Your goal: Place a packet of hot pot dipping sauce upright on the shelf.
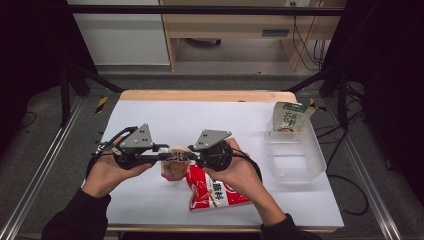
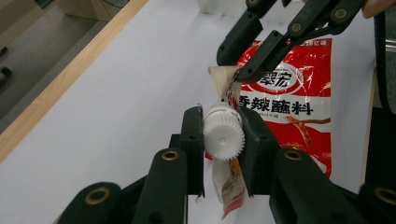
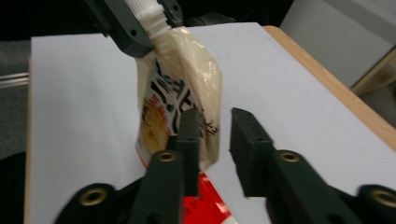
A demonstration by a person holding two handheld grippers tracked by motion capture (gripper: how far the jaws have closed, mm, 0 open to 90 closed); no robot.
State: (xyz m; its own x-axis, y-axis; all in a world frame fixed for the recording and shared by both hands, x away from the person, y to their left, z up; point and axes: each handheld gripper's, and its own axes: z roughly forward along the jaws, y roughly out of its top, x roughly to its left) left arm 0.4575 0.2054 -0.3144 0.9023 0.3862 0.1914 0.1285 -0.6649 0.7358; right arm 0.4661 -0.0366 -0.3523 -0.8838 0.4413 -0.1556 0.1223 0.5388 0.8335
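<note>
White sheeting covers your bench (image 1: 150, 195), with a wooden edge at the far side and dark floor and cabinets beyond. From the high view, your two hands meet near the middle of the bench. Your left hand-held gripper (image 1: 162, 157) and your right hand-held gripper (image 1: 191, 156) point at each other, with a small spouted pouch (image 1: 175, 165) between them. A red sauce packet (image 1: 212, 192) lies flat just under and beside your right hand. A clear plastic bin (image 1: 295, 160) sits at the right of the bench, with a green-and-white pouch (image 1: 289, 118) standing in its far end.

In the left gripper view, your left hand-held gripper (image 2: 223, 140) is clamped on the pouch's white ribbed cap (image 2: 224, 136), one jaw on each side. The pouch hangs below it, over the red sauce packet (image 2: 289, 112). The right hand-held gripper (image 2: 239, 74) reaches in from above, tips at the pouch's far end.

In the right gripper view, your right hand-held gripper (image 3: 215, 135) stands narrowly parted. Its left jaw lies against the spouted pouch (image 3: 180, 93); the right jaw is clear of it.
</note>
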